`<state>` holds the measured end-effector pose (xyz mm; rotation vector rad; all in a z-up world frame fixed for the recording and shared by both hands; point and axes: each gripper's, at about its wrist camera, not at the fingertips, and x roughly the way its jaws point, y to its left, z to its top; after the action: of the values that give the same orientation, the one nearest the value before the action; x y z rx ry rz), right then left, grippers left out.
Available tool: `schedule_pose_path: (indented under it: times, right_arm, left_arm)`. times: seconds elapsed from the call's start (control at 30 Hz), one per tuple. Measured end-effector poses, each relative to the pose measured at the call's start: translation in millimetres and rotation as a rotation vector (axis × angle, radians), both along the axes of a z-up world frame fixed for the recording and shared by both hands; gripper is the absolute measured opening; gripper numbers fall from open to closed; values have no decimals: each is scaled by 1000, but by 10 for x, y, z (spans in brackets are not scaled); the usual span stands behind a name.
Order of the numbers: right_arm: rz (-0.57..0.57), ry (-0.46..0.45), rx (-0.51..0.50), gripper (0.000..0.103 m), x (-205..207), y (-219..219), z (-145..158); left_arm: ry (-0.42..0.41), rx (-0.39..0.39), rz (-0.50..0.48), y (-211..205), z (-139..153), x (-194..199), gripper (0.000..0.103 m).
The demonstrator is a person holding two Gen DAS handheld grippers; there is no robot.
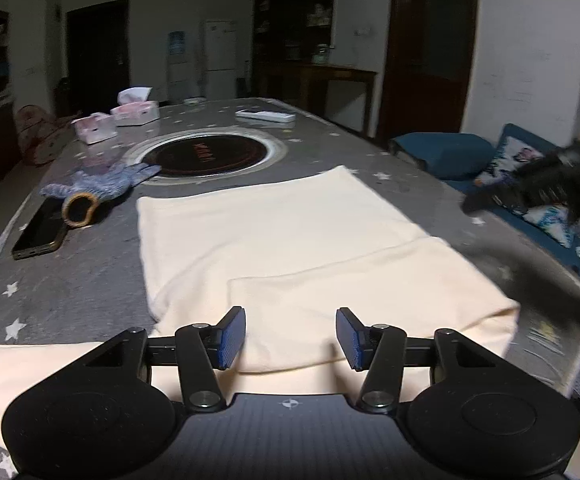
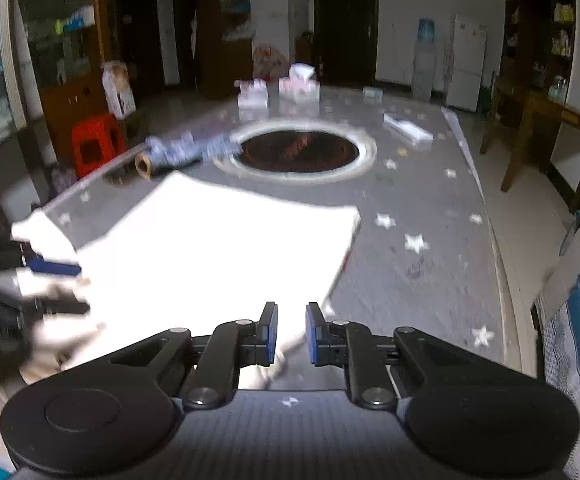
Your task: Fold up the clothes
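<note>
A cream garment [image 1: 274,240] lies flat on the grey star-patterned table [image 1: 90,280], partly folded, with a folded layer at its near right. It also shows in the right wrist view [image 2: 218,248], overexposed and blurred. My left gripper [image 1: 291,338] is open and empty just above the garment's near edge. My right gripper [image 2: 291,334] is open with a narrower gap, above the garment's near right corner, holding nothing. In the left wrist view the right gripper appears as a dark blur [image 1: 561,184] at the right. The left gripper shows blurred at the left of the right wrist view [image 2: 30,280].
A round black hotplate [image 1: 206,154] is set in the table's middle. A blue knit glove [image 1: 102,182], a phone [image 1: 40,230] and tissue boxes [image 1: 134,114] lie at the left and far side. A white remote [image 1: 266,115] lies at the far end. A blue sofa [image 1: 529,184] stands right.
</note>
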<state>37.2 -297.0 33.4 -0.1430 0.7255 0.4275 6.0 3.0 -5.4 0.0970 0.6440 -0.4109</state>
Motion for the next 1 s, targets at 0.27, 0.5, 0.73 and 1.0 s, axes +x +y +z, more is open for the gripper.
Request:
schedule_pose_path:
  times: [0.27,0.5,0.73,1.0]
  right_arm:
    - [85,53,-19,14,20,151,-336]
    - [37,46,50,14,21,-31,-338]
    - [41,104,100,14,50,-144,-473]
    - [61,92,151,3,118,-115,-565]
  left_arm:
    - [67,36,60,13,-111,112,49]
    - [66,41,59,-4,-107,136,15]
    - [48,19,86,16,24,113,4]
    - [-15,-24,92,48,390,-82,4]
